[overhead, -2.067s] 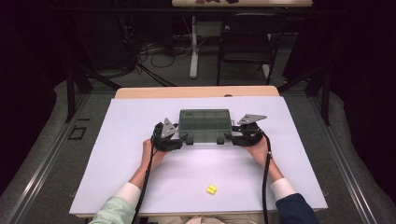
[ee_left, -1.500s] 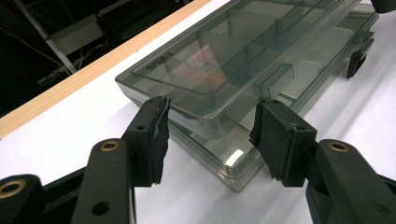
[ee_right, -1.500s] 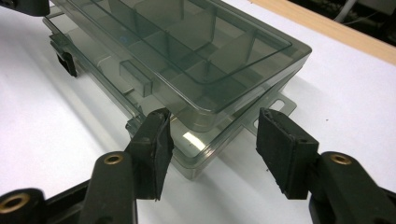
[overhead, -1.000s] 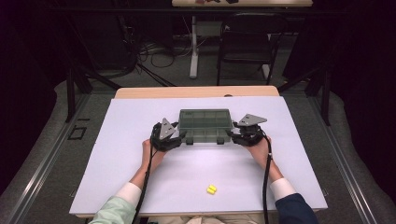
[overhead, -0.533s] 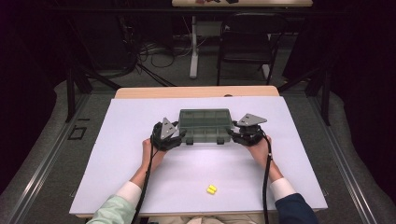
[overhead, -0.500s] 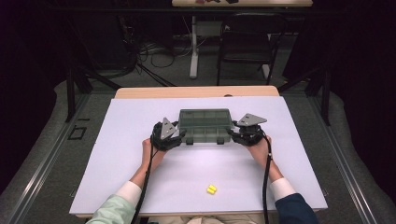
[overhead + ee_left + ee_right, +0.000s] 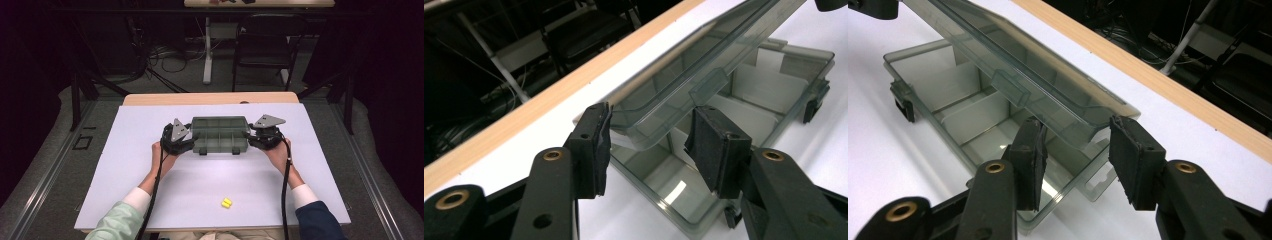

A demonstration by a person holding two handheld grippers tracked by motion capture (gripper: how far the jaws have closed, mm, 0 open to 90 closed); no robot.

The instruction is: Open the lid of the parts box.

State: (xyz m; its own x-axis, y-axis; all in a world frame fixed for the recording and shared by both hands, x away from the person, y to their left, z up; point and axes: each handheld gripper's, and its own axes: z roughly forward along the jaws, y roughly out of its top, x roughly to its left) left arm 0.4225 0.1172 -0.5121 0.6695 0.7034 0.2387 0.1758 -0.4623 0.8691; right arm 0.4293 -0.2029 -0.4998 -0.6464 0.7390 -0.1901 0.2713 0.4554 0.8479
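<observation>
A smoky clear compartment box [image 7: 220, 135] lies mid-table. In the high view my left gripper [image 7: 187, 142] is at its left end and my right gripper [image 7: 251, 137] at its right end. In the left gripper view the lid [image 7: 684, 70] is tilted up off the divided base [image 7: 774, 85], and the left gripper [image 7: 649, 145] has its pads on the lid's near corner. In the right gripper view the right gripper [image 7: 1078, 150] clamps the other corner of the lid [image 7: 1013, 55] above the base [image 7: 923, 75]. Its jaws have just been closing with the lid between them.
A small yellow piece [image 7: 226, 202] lies on the white sheet [image 7: 150, 200] near the front edge, between the forearms. The table's wooden far edge [image 7: 210, 98] runs behind the box. Beyond it stand a dark chair [image 7: 262, 45] and cables on the floor.
</observation>
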